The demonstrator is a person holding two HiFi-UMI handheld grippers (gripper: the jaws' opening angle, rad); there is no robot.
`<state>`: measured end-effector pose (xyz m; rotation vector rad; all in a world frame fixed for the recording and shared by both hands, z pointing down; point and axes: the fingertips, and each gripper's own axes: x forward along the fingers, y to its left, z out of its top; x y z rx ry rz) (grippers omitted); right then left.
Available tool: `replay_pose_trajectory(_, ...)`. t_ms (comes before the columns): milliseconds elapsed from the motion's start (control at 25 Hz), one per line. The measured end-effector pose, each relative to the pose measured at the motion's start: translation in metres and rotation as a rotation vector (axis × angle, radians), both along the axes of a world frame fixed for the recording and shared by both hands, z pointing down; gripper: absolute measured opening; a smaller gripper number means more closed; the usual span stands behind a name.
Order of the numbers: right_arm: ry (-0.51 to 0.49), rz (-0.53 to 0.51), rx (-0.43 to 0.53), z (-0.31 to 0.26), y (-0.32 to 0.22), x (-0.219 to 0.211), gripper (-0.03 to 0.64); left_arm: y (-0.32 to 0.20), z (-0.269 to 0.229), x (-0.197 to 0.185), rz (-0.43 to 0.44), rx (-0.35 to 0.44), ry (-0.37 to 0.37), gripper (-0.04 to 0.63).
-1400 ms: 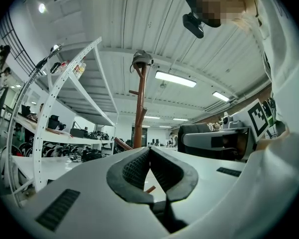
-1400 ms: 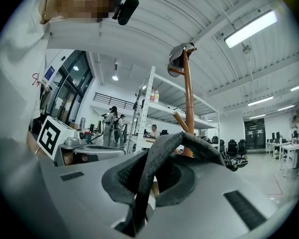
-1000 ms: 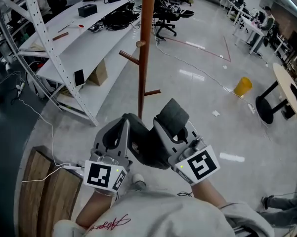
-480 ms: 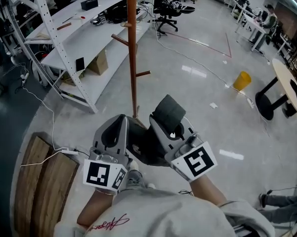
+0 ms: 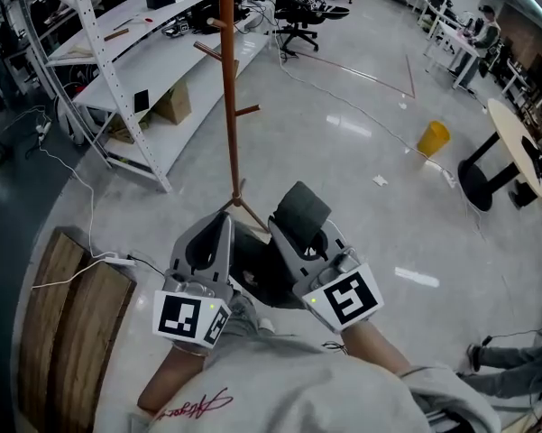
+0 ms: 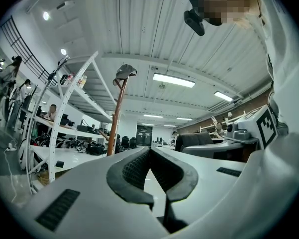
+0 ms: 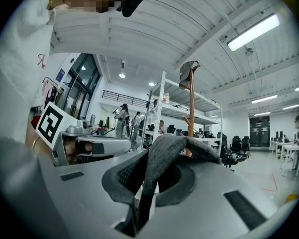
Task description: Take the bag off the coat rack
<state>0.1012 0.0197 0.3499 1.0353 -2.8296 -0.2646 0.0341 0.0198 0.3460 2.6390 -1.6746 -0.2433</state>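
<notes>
The brown coat rack [image 5: 227, 79] stands on the floor ahead of me, its pegs bare in the head view. It also shows as a pole topped by a grey cap [image 6: 125, 71] in the left gripper view, and the rack [image 7: 191, 108] appears again in the right gripper view. My right gripper [image 5: 287, 222] is shut on the dark grey strap [image 7: 156, 156] of the bag [image 5: 252, 276], which hangs dark between and below the two grippers, clear of the rack. My left gripper [image 5: 224, 222] is beside it, its jaws [image 6: 149, 151] shut with nothing between them.
White metal shelving [image 5: 117, 70] with boxes and gear runs along the left. A wooden board [image 5: 63, 305] and a white cable lie at lower left. A yellow bin [image 5: 432, 138], a round table [image 5: 514, 152] and office chairs [image 5: 302, 12] stand farther off.
Both grippers have drawn back from the coat rack together, carrying the bag. The rack now looks smaller and farther away in the head view, with its feet showing.
</notes>
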Motion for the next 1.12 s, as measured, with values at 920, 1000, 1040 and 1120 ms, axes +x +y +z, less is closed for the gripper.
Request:
replay_pose_trajectory(920, -0.051, 0.051, 0.043, -0.012, 0.024, -0.011, 0.037, 0.025, -0.003, -0.018, 0.015, 0.002, -0.017, 0.018)
replay_pose_trajectory(1000, -0.038, 0.052, 0.053, -0.011, 0.023, -0.014, 0.037, 0.023, -0.003, -0.022, 0.011, 0.003, -0.015, 0.018)
replay_pose_trajectory(1040, -0.032, 0.053, 0.055, -0.01, 0.022, -0.015, 0.037, 0.021, -0.003, -0.023, 0.011, 0.006, -0.015, 0.018)
replay_pose_trajectory(1120, -0.026, 0.055, 0.058, -0.011, 0.02, -0.016, 0.037, 0.018, -0.004, -0.024, 0.011, 0.01, -0.016, 0.018)
